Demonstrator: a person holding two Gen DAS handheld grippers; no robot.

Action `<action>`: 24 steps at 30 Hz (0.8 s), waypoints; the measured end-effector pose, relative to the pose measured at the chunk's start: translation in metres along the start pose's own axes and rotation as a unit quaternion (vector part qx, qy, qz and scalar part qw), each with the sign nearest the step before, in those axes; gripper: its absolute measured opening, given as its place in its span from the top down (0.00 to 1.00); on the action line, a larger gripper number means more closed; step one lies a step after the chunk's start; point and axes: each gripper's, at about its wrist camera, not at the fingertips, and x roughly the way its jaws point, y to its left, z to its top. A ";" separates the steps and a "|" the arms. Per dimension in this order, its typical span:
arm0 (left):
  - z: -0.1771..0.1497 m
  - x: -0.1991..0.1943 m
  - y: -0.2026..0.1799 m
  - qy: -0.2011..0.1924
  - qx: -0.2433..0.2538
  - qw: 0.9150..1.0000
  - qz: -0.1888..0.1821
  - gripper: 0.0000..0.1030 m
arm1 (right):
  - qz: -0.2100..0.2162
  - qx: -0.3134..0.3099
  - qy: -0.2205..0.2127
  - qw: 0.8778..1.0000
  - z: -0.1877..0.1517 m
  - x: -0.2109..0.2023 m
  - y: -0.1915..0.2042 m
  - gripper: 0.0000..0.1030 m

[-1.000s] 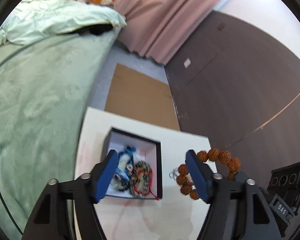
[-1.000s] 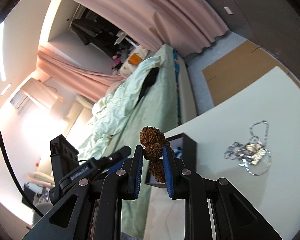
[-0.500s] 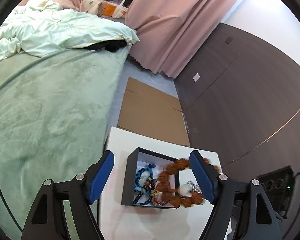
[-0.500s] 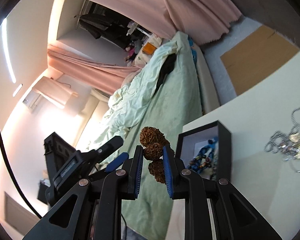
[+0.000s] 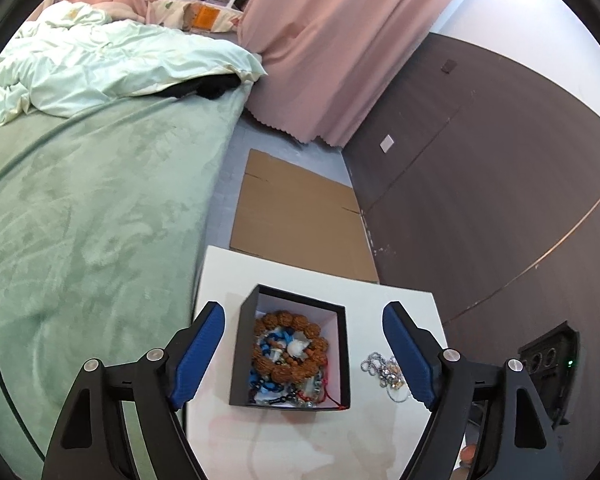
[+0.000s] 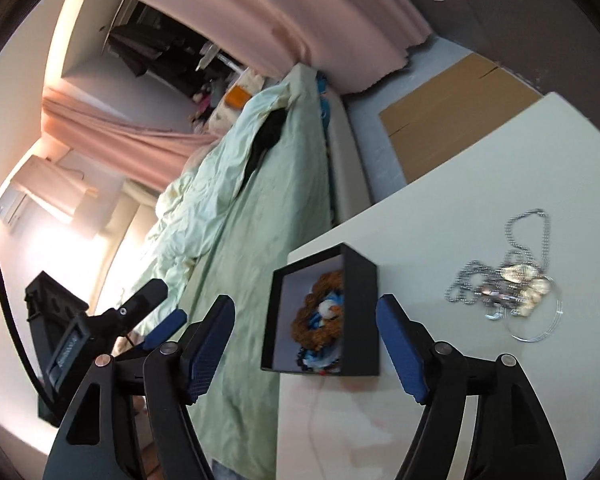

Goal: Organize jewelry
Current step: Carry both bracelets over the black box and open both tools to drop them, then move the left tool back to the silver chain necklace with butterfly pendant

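While the brown bead bracelet (image 5: 290, 346) lies inside the black box (image 5: 342, 354), coiled on top of the blue beads and a red cord already there, the right tool (image 6: 304, 346) stands over the near edge of that box with its jaws wide apart and nothing between them; they have just been opening, which reads as a release into the box. Its blue pads flank the box without touching it, a pose that fits a drop from above rather than a careful set-down.

On the box's other side the left tool (image 5: 306, 356) is also spread wide and empty, its jaws having been opening a little further, and it frames the box from the near side, probably ready to steady it or reach for the next piece. Only the silver chain necklace (image 6: 504, 284) is left loose, heaped on the white desk (image 6: 440, 216) just right of the box. My guess is that it goes in next; a tangled chain may snag or trail over the rim.
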 end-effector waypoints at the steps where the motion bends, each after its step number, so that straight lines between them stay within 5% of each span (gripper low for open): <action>1: -0.001 0.001 -0.002 0.002 0.003 1.000 0.000 0.20 | -0.003 0.005 -0.003 1.000 0.001 -0.005 -0.003 0.28; 8: -0.017 0.012 -0.027 0.017 0.038 0.999 0.004 0.20 | -0.050 0.009 -0.041 0.998 0.007 -0.053 -0.018 0.27; 16: -0.036 0.019 -0.060 0.024 0.080 0.997 -0.003 0.20 | -0.086 0.028 -0.047 0.995 0.007 -0.081 -0.038 0.09; 24: -0.052 0.031 -0.086 0.039 0.110 0.993 -0.009 0.20 | -0.135 0.038 -0.042 0.989 0.005 -0.102 -0.056 0.09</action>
